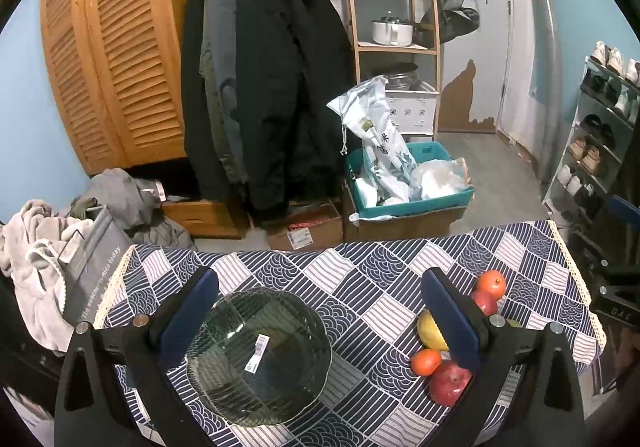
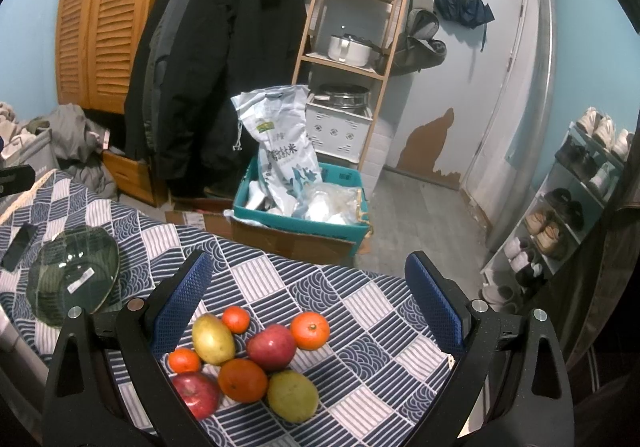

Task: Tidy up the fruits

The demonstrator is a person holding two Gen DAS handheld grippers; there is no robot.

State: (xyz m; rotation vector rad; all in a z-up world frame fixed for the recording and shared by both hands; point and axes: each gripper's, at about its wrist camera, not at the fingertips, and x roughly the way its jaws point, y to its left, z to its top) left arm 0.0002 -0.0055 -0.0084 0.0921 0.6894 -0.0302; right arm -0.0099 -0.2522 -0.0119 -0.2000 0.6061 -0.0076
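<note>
A clear glass bowl point(image 1: 260, 357) with a white sticker sits on the patterned tablecloth point(image 1: 360, 279), between the fingers of my open, empty left gripper point(image 1: 320, 311). It also shows at the left of the right wrist view point(image 2: 74, 283). A pile of fruit lies under my open, empty right gripper point(image 2: 310, 295): two red apples point(image 2: 271, 347) point(image 2: 197, 394), two yellow-green pears point(image 2: 213, 339) point(image 2: 293, 396) and several oranges point(image 2: 310, 330). In the left wrist view the fruit point(image 1: 426, 361) lies right of the bowl, partly hidden by the right finger.
A dark phone point(image 2: 18, 247) lies left of the bowl. Beyond the table's far edge stand a teal bin point(image 2: 300, 223) with a rice bag, cardboard boxes, hanging coats point(image 1: 272, 87), a wooden shelf and a shoe rack point(image 2: 560, 215) at the right.
</note>
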